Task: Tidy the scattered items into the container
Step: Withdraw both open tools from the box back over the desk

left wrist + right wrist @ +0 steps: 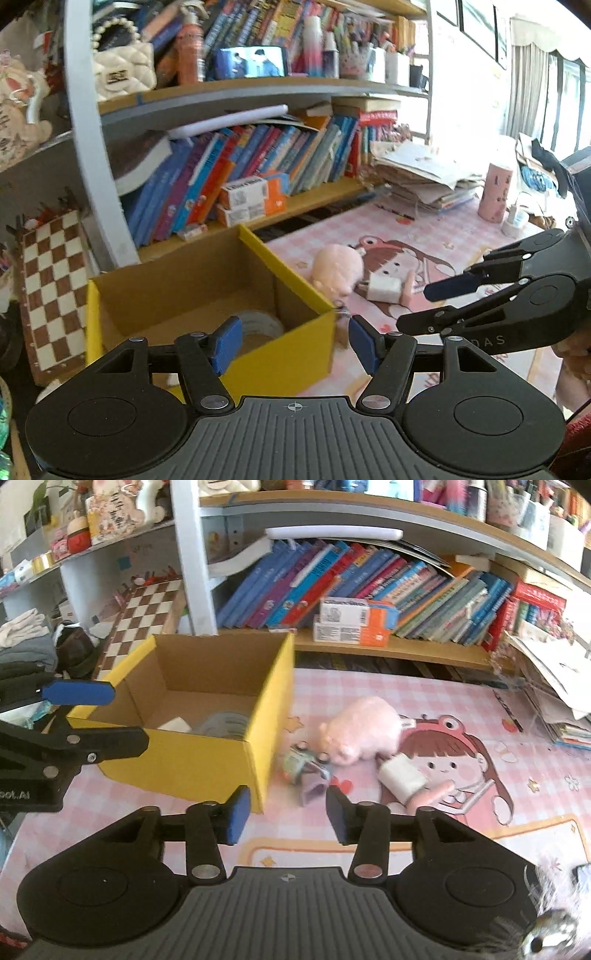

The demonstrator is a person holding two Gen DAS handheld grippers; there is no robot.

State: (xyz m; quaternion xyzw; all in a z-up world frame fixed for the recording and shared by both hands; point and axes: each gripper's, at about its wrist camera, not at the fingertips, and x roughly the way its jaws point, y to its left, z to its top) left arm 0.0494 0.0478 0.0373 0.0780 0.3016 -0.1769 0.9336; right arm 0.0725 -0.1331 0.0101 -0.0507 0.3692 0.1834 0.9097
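Sitting at nine o'clock on the worktop [369, 834]: yellow box [207, 760], open-topped for dropping things in, already holding a tape roll [225, 723] and a white block [173, 724]. Lying just outside at its three o'clock: small toy [301, 762], pink plush [364, 733], lint roller [410, 779]. Hovering spread and empty: left hand-held gripper [295, 343] over the box corner, right hand-held gripper [284, 812] pointing toward the toy. Spreading beneath: pink cartoon mat; crowding behind: bookshelf [369, 579].

One yellow box [236, 753], one pink plush toy [364, 734], one lint roller [406, 781], two orange cartons [354, 626], two grippers.
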